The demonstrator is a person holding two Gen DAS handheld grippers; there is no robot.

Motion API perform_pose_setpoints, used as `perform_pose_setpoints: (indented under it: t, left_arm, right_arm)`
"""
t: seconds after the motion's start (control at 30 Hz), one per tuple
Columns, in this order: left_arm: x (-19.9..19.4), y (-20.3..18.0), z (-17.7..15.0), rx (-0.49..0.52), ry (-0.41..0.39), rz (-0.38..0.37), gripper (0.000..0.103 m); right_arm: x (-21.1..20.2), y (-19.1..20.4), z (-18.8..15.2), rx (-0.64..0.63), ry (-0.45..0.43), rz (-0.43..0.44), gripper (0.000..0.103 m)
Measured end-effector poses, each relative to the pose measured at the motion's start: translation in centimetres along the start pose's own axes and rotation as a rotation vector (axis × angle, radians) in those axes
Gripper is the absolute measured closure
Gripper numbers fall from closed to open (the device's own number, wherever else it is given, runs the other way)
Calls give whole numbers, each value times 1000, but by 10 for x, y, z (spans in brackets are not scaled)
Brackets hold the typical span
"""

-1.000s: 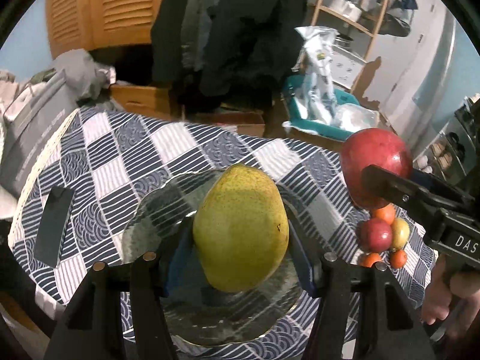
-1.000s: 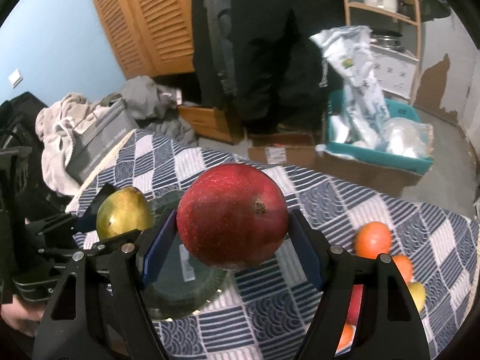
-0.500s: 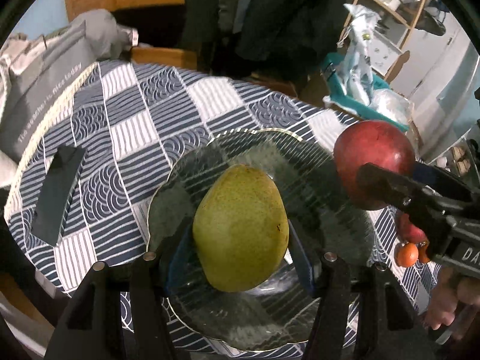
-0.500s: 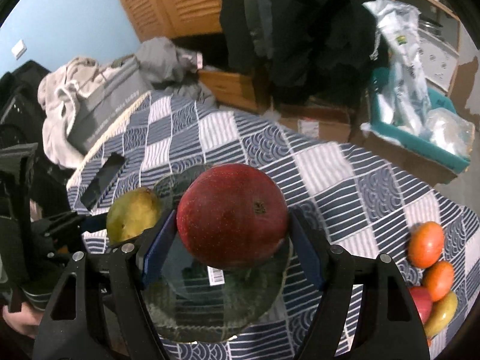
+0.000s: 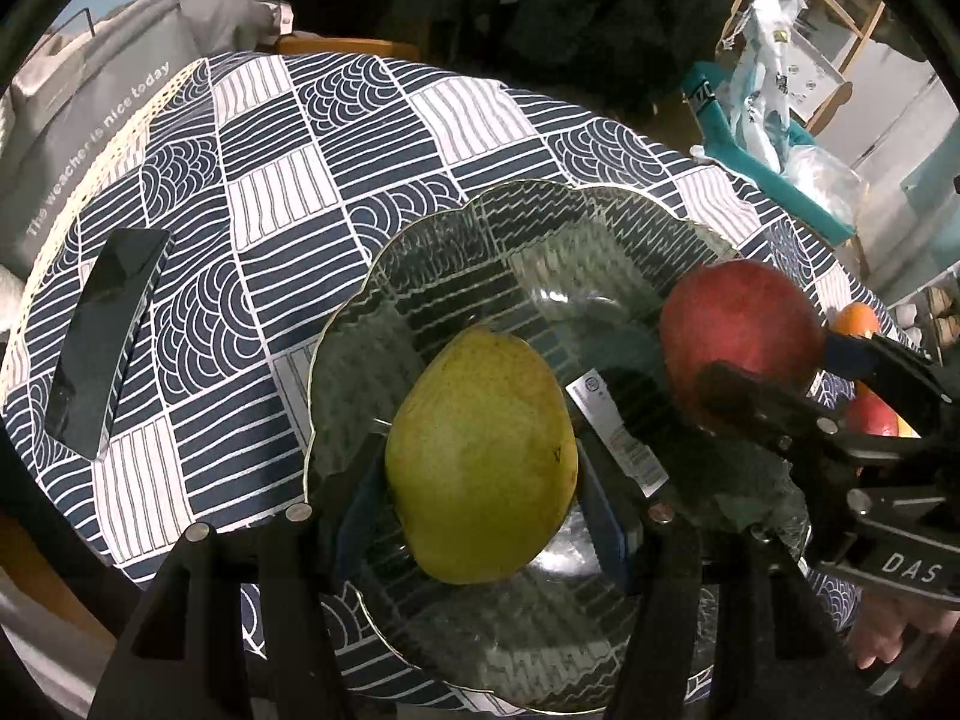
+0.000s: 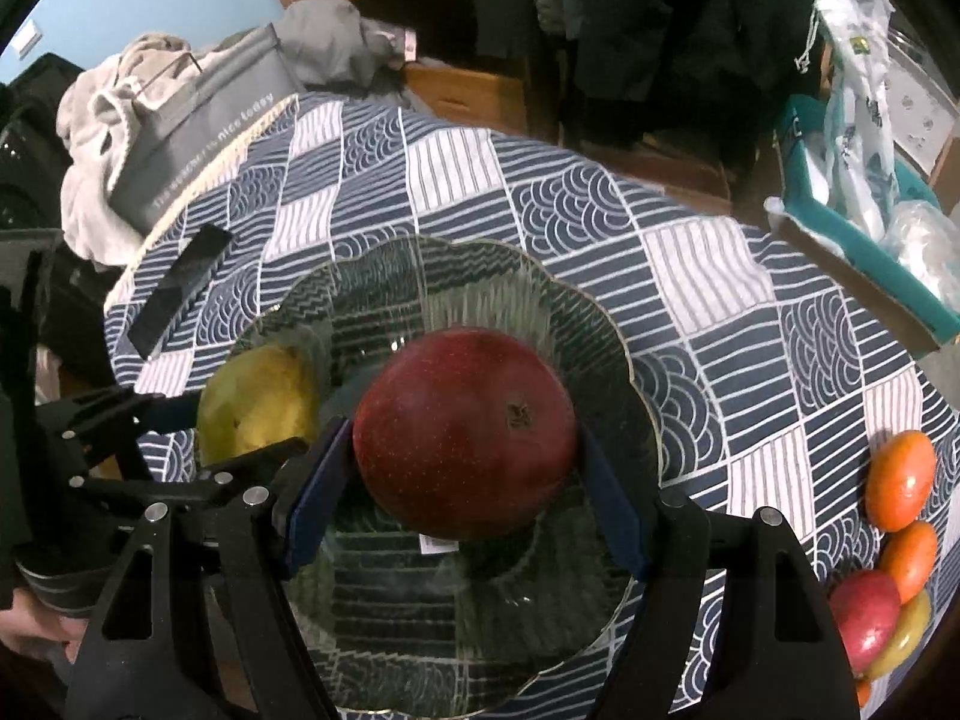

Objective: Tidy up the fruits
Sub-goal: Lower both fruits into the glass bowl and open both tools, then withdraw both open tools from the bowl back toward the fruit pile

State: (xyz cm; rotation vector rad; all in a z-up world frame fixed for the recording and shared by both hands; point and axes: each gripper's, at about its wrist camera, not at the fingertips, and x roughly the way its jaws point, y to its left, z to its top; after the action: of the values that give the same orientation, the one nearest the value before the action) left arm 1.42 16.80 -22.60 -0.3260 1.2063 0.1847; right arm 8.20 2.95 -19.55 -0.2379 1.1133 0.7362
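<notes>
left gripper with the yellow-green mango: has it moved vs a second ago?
Yes. The left gripper and its yellow-green mango have come down over the glass plate, which now fills much more of the left wrist view.

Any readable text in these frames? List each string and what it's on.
"The weather is nice today": side of the grey bag beside the table, partly blurred.
"DAS": body of the right hand-held gripper, cut off by the frame edge.
White sticker under the glass plate: printed, too small to read.
Plastic bag in the background: logo print, unreadable.
</notes>
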Motion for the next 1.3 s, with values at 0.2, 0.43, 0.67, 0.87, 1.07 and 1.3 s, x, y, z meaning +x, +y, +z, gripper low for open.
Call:
perform_pose_setpoints:
  t: [0.2, 0.43, 0.67, 0.87, 1.07, 1.3]
  left_arm:
    - [8, 1, -1, -8, 38, 9, 40]
    - [7, -1, 0, 9, 11, 32, 34]
    - [-8, -5, 1, 26, -17, 23, 24]
    - [-30, -11, 0, 55, -68, 34, 24]
    - [-56, -22, 3, 79, -126, 4, 23]
    - [-76, -42, 6, 110, -174, -23, 23]
  right_arm:
    - [5, -1, -2, 1, 17, -5, 28]
    - [12, -5, -3, 20, 52, -11, 27]
    - [-10, -9, 4, 43, -19, 17, 29]
    - [-36, -14, 9, 73, -81, 1, 29]
    - [-65, -15, 9, 64, -141, -61, 25]
    - [-105, -18, 3, 60, -218, -127, 23]
